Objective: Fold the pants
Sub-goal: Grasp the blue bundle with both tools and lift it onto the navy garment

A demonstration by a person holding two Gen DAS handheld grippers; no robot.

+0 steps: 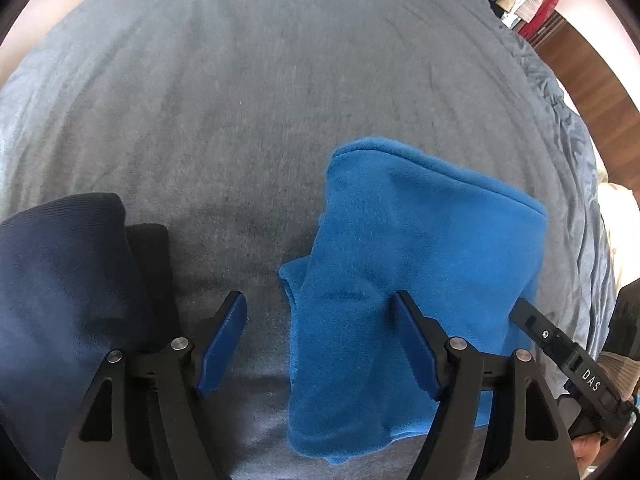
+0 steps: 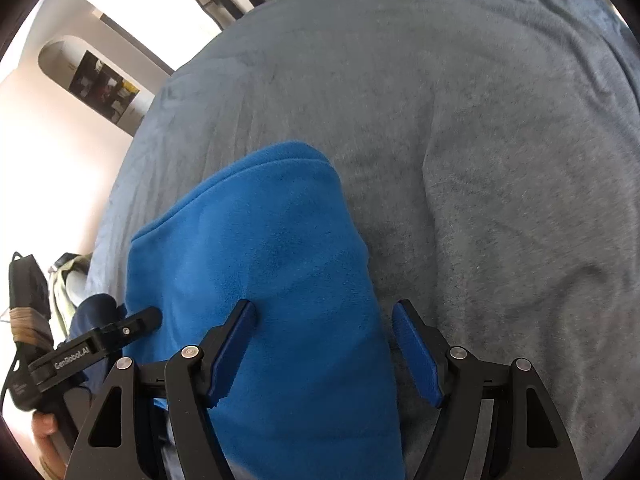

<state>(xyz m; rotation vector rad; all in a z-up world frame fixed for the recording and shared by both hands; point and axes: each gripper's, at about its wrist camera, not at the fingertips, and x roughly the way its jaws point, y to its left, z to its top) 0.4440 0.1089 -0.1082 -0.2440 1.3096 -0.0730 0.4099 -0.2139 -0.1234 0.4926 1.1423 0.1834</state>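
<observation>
Folded bright blue fleece pants point(image 1: 420, 248) lie on a grey blanket point(image 1: 260, 100) that covers a bed. My left gripper point(image 1: 318, 298) points down over the pants' left edge with its jaws apart. The left pad point(image 1: 224, 344) is over bare blanket and the right pad point(image 1: 416, 344) is over the cloth, with no grip. In the right wrist view the same pants point(image 2: 260, 260) run under my right gripper point(image 2: 324, 306), which is open. One finger point(image 2: 236, 344) is over the fleece, the other point(image 2: 416, 348) beside its edge on the blanket point(image 2: 460, 140). Nothing is pinched.
A dark navy garment point(image 1: 60, 280) lies on the bed at the left. The other gripper point(image 1: 560, 352) reaches in from the right. The bed's rumpled edge point(image 1: 560, 120) drops to a wooden floor point(image 1: 580, 68). A white wall with an arched niche point(image 2: 100, 80) stands beyond the bed.
</observation>
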